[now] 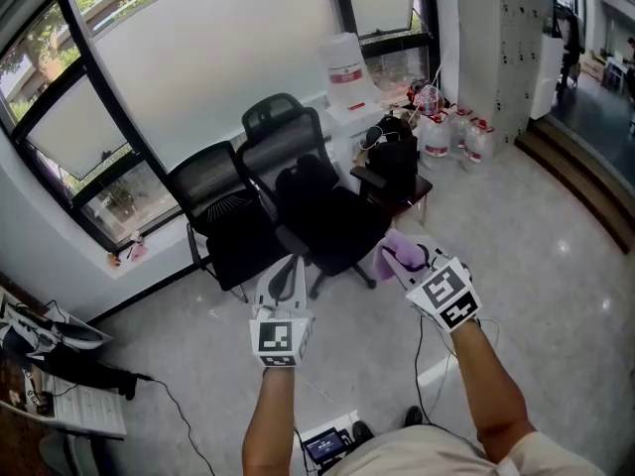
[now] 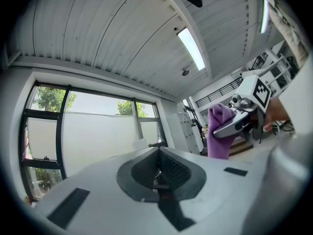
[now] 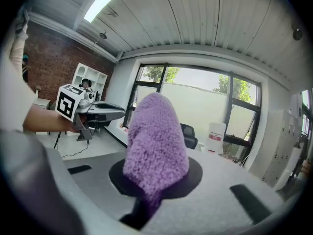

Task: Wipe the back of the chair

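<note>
Purple cloth (image 3: 155, 146) pinched in right gripper (image 1: 405, 260), left gripper (image 1: 287, 269) closed and empty, black chair (image 1: 327, 216) just beyond both.

Head view steeply down; gripper views seemingly upward

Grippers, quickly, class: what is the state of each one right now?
Left gripper: closed, empty.
Right gripper: closed on the purple cloth.

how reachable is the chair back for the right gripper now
Probably yes: the right gripper, shut on the purple cloth, hangs by the seat with open air up to the backrest. Its rear face looks toward the window, likely needing a step round.
</note>
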Demonstrator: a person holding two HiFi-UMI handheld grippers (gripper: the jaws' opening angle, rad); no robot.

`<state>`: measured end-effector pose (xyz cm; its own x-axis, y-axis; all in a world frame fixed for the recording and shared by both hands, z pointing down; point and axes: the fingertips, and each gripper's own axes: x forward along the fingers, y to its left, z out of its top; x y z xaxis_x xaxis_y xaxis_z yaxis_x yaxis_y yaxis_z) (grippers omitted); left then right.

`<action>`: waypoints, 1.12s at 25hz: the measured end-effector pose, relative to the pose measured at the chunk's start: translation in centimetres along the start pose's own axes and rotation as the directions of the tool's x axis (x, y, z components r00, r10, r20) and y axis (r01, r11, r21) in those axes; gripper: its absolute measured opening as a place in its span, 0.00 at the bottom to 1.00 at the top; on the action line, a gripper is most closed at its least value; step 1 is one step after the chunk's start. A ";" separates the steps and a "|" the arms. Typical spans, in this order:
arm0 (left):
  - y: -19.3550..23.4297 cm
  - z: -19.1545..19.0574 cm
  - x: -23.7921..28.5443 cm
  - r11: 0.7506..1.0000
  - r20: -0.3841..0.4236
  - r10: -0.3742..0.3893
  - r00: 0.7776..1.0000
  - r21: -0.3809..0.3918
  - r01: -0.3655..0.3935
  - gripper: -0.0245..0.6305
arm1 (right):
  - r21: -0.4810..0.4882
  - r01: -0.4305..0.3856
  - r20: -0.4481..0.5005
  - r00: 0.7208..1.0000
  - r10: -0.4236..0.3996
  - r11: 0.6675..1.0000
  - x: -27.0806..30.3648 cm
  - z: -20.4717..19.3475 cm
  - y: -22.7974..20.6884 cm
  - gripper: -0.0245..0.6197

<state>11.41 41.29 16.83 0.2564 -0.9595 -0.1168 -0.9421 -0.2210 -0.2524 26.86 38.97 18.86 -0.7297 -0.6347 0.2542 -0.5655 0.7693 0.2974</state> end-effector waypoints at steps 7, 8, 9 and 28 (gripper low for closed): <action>-0.9 -0.1 0.7 1.000 -0.012 0.006 1.000 0.002 -0.006 0.05 | 0.015 0.001 0.018 1.000 -0.001 1.000 -0.2 -0.5 -1.0 0.07; -1.1 -0.1 0.8 1.000 -0.016 0.008 1.000 0.004 -0.008 0.05 | 0.016 0.003 0.024 1.000 -0.004 1.000 -0.3 -0.6 -1.2 0.07; -1.3 -0.2 0.9 1.000 -0.018 0.011 1.000 0.006 -0.011 0.05 | 0.018 0.004 0.031 0.999 -0.005 1.000 -0.4 -0.6 -1.5 0.08; -5.9 -0.3 6.4 0.996 -0.048 0.077 0.996 0.051 -0.075 0.05 | 0.016 -0.073 0.086 0.994 0.071 0.997 -1.6 -2.4 -8.2 0.08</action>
<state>18.55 36.41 17.86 0.1721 -0.9810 -0.0893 -0.9463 -0.1394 -0.2917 33.59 33.55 18.24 -0.7986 -0.5696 0.1943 -0.5168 0.8145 0.2638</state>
